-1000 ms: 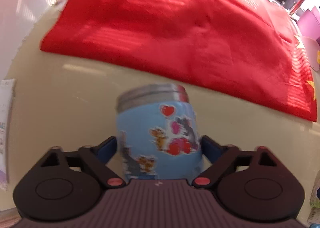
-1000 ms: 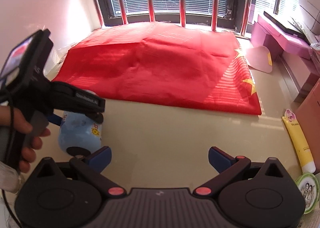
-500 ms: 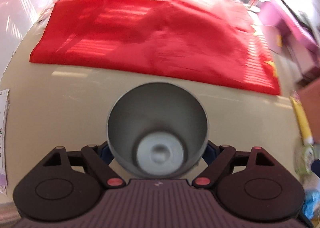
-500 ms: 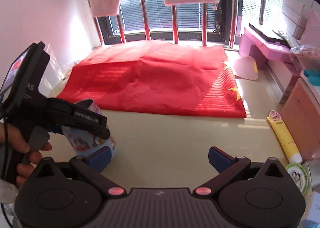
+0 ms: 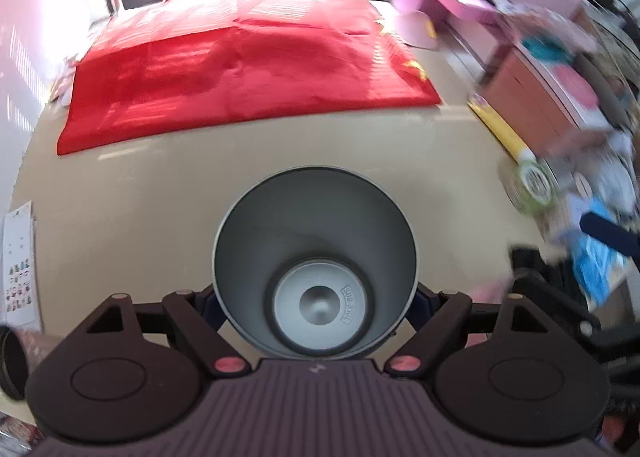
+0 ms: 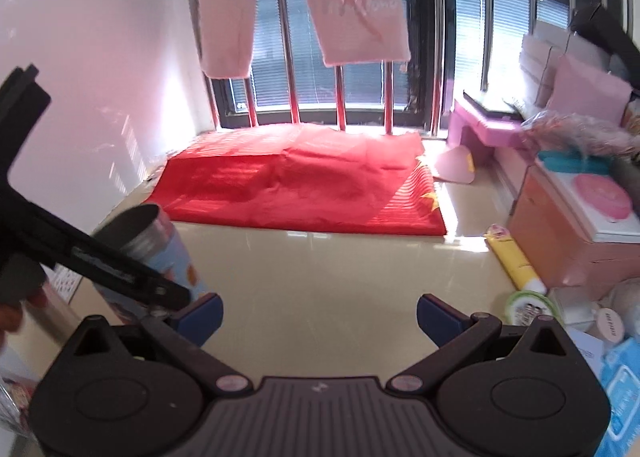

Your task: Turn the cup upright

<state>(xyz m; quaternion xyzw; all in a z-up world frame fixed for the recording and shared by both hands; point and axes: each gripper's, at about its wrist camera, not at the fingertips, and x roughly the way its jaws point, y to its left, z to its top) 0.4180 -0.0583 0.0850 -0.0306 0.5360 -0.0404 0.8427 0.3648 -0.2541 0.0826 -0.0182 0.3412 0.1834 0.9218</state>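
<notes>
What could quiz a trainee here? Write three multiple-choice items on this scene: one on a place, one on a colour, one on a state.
1. Where is the cup?
A. On the red cloth
B. Between the left gripper's fingers
C. Beside the yellow tube

2. What colour is the cup's outer wall?
A. Light blue
B. Green
C. Black

3. How is the right gripper?
A. Shut on the cup
B. Shut on nothing
C. Open, holding nothing

Answers:
1. B: in the left wrist view the cup sits in the left gripper, a finger on each side, well short of the red cloth and apart from the yellow tube.
2. A: the right wrist view shows its light blue side with stickers below a metal rim.
3. C: its blue pads stand wide apart with only the table between them.
</notes>
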